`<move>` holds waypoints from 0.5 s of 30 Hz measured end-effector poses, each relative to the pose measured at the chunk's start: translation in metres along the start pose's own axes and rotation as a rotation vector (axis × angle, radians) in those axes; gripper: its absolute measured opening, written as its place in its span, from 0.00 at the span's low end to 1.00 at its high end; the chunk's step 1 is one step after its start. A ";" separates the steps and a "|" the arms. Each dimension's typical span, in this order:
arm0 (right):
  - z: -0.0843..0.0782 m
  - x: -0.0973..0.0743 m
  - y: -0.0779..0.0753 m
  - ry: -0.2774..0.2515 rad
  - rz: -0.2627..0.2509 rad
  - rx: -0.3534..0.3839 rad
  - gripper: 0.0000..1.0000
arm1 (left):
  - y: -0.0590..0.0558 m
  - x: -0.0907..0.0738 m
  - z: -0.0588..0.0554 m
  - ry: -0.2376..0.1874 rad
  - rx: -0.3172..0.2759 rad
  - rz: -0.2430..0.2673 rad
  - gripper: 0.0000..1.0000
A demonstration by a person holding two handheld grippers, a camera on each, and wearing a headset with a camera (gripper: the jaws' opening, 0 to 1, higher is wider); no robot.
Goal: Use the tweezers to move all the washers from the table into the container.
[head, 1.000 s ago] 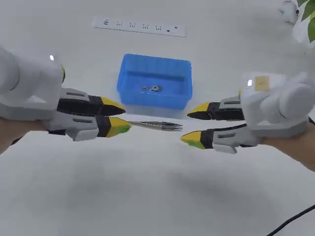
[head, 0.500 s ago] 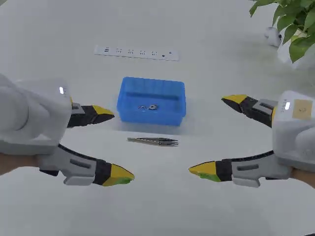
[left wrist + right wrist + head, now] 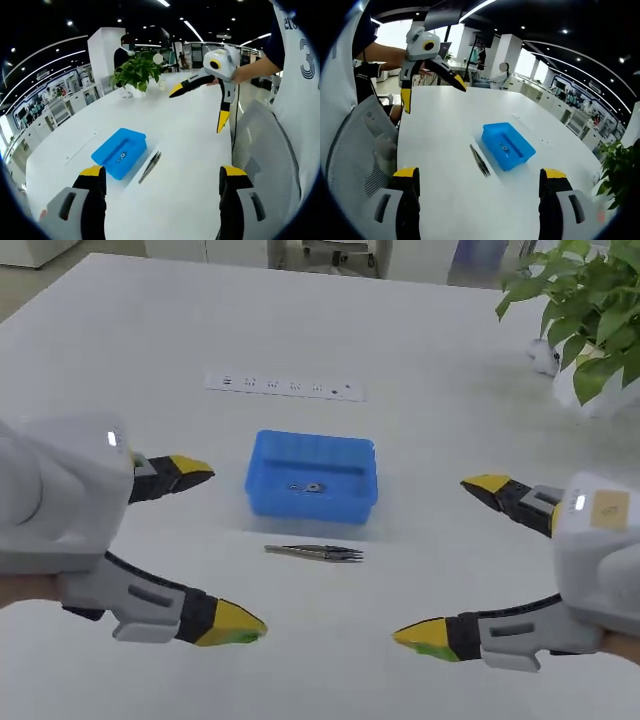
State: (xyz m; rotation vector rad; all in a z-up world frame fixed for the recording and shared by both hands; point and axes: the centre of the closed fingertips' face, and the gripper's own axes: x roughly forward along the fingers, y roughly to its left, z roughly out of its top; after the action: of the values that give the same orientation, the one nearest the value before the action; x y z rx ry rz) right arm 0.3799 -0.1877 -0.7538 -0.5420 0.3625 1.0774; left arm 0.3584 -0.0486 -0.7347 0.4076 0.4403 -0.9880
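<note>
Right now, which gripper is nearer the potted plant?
The right gripper: it is on the same side of the blue container as the plant; the left gripper is on the other side.

Count on the bench (image 3: pixel 140 330):
- 1 bench
- 1 blue container (image 3: pixel 310 508)
- 2 washers (image 3: pixel 314 487), as far as such small parts can be made out, both in the container
- 1 pair of tweezers (image 3: pixel 314 553)
- 1 power strip (image 3: pixel 286 387)
- 1 plant (image 3: pixel 580 300)
- 2 tools: left tool (image 3: pixel 230 548), right tool (image 3: pixel 435 560)
</note>
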 end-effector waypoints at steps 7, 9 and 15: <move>-0.005 -0.005 0.001 0.011 -0.023 0.029 1.00 | 0.007 -0.015 0.006 -0.012 -0.044 0.069 1.00; -0.005 -0.005 0.002 0.012 -0.024 0.032 1.00 | 0.004 -0.017 0.007 -0.016 -0.039 0.061 1.00; -0.008 -0.004 0.009 0.027 -0.001 0.024 1.00 | 0.001 -0.020 -0.004 0.036 -0.020 0.042 1.00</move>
State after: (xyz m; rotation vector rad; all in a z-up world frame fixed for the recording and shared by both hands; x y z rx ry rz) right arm 0.3701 -0.1921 -0.7607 -0.5351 0.3982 1.0641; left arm 0.3488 -0.0317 -0.7271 0.4160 0.4721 -0.9366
